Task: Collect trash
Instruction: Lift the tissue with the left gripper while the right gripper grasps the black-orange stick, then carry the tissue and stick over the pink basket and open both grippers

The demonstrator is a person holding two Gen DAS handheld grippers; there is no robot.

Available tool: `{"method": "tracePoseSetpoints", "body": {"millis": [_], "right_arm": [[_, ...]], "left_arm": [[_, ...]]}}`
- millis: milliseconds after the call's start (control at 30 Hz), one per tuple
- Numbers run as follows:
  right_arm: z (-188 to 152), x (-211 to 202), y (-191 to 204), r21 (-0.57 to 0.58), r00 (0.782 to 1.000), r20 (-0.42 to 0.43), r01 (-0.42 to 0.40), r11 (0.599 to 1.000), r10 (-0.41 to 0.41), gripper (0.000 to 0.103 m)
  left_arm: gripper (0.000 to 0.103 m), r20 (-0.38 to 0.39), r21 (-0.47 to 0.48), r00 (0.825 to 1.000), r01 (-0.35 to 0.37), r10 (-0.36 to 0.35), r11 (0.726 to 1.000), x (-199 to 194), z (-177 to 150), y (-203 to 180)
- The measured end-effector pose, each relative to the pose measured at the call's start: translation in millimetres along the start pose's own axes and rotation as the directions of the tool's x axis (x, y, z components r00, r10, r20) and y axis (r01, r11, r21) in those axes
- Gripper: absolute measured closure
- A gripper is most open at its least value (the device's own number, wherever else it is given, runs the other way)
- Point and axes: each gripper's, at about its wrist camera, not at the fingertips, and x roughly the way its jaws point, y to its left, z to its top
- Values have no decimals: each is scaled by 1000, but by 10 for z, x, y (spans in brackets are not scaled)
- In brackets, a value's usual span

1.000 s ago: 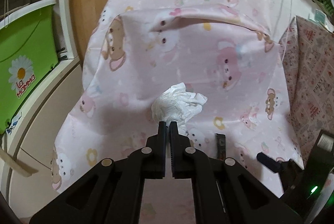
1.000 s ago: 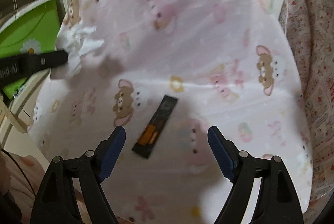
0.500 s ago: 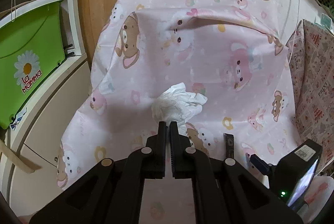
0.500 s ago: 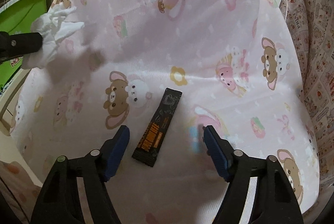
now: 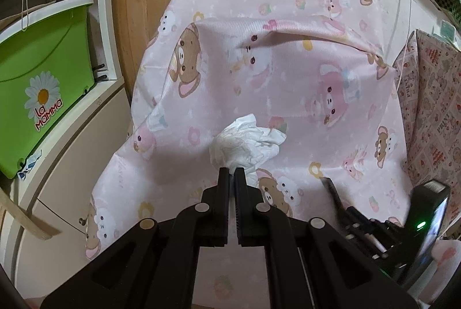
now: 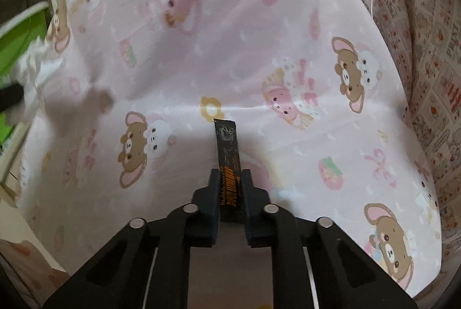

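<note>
With the left gripper [image 5: 232, 175] pinching a crumpled tissue [image 5: 247, 146] above the sheet [image 5: 288, 72], the right gripper [image 6: 229, 179] has just closed its fingers on the black wrapper [image 6: 228, 147], so 2 pieces are held and lifting toward a bin seems next.

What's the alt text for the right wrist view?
The right tongs are shut on a narrow black sachet with orange print, which sticks out forward over a pink bedsheet printed with cartoon bears and rabbits. At the far left edge, a crumpled white tissue shows, blurred, beside a green plastic bin.
</note>
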Motion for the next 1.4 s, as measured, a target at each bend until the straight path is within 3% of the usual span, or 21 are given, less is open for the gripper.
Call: {"method": "tracePoseSetpoints", "body": {"millis": [233, 367, 800, 1200, 1400], "right_arm": [[95, -226, -384, 84, 986, 5, -164, 983, 164, 96], [125, -393, -566, 104, 966, 32, -258, 960, 256, 96], [5, -944, -476, -30, 954, 73, -290, 957, 291, 96], [-333, -1395, -368, -115, 942, 77, -317, 941, 327, 96], [-510, -1574, -262, -159, 937, 25, -342, 926, 350, 96]], "left_arm": [[100, -1, 0, 1000, -4, 4, 1000, -3, -22, 22], [100, 1, 13, 1000, 1, -1, 1000, -14, -51, -6], [100, -20, 79, 999, 47, -45, 996, -171, -293, -275], [100, -92, 52, 992, 90, -85, 995, -350, -702, -347], [100, -191, 21, 972, 145, -139, 989, -337, -887, -307]]}}
